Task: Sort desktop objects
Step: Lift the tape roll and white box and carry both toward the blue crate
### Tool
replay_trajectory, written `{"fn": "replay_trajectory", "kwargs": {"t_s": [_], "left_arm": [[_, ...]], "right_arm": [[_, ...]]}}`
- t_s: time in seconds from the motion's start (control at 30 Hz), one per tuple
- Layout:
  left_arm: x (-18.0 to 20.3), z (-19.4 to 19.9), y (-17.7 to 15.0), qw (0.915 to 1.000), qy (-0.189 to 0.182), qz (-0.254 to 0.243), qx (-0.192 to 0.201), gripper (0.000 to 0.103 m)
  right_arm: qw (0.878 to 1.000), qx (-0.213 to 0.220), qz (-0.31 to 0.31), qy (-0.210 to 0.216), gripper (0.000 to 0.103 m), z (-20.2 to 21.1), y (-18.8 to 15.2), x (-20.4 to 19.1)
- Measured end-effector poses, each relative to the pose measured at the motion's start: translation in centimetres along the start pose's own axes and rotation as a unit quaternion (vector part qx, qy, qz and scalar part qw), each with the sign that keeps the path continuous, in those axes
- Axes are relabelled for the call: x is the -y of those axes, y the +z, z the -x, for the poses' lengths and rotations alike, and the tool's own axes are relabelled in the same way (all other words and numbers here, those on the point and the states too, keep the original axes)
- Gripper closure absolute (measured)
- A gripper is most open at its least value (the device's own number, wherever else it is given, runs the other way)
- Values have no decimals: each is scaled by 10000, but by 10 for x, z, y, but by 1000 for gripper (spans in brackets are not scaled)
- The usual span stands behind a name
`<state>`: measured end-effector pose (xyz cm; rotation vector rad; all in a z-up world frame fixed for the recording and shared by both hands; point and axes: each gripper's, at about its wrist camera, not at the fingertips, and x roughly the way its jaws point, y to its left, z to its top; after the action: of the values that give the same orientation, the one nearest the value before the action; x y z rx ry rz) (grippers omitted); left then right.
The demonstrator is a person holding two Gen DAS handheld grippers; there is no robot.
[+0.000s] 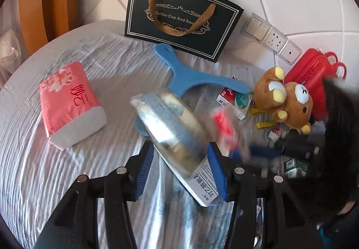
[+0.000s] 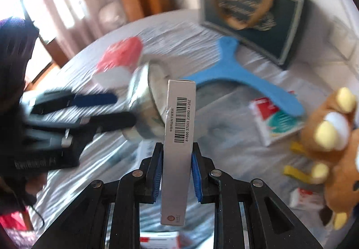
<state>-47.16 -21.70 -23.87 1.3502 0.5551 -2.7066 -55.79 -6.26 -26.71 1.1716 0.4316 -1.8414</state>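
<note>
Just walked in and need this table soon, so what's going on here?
A person is sorting clutter with a claw in each hand. The right claw is clamped on a slim grey medicine box with a barcode. A roll of clear tape and a white tablet box sit between the left claw's blue pads. A plush bear, pink tissue pack and blue hanger remain on the table.

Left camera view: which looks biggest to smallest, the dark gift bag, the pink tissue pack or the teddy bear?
1. Dark gift bag
2. Pink tissue pack
3. Teddy bear
Pack and bear look close; fisheye distortion makes that order unsure.
</note>
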Motion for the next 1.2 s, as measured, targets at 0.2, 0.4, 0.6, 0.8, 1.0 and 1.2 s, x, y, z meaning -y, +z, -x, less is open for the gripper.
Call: {"fn": "replay_trajectory", "kwargs": {"t_s": [0.2,0.4,0.6,0.8,1.0,1.2], "left_arm": [[-4,-13,2,9998,-65,70,-179,48],[0,-34,6,9986,252,-211,-407,48],[5,-35,0,9974,186,-593,-378,61],[15,-7,-6,9950,70,-973,-227,61],[29,43,-16,9920,-172,-1252,-68,61],[70,111,-30,9802,-574,-1879,232,61]], "right_arm": [[9996,-36,-259,116,80,3,-25,-5],[9935,309,-1092,48,80,38,-45,24],[9856,721,-1522,-141,80,79,-62,30],[9793,1065,-1673,-391,80,128,-82,17],[9716,1393,-1811,-618,81,179,-104,-7],[9573,1707,-2042,-1126,81,244,-141,-40]]}}
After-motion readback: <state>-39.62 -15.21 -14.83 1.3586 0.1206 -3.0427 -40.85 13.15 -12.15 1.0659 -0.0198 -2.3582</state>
